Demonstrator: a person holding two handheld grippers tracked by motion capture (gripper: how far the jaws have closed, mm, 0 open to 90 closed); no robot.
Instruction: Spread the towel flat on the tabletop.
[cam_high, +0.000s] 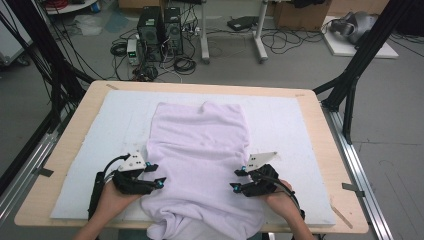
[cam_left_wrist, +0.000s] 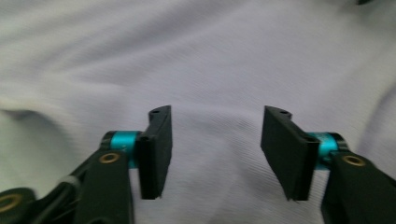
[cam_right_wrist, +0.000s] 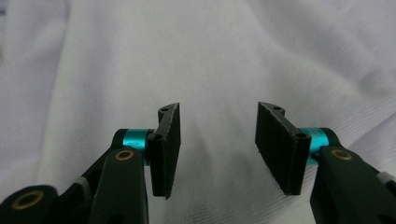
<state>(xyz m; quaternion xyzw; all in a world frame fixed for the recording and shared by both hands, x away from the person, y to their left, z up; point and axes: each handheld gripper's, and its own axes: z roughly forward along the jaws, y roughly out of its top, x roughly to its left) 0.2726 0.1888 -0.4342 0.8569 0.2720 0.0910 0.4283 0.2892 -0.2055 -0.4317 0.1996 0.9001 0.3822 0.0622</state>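
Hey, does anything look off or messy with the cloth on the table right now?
A little. The cloth isn't flat: its near end hangs bunched over the table edge, and creases run across its middle. The left gripper and right gripper sit at its sides with jaws apart, holding nothing. No damage shows.

bench (cam_high: 320, 150): pale wood, covered by white mat (cam_high: 290, 125)
floor, 12 o'clock: two black computer towers (cam_high: 160, 32), tangled cables (cam_high: 185, 62)
1 o'clock: cardboard box (cam_high: 300, 15)
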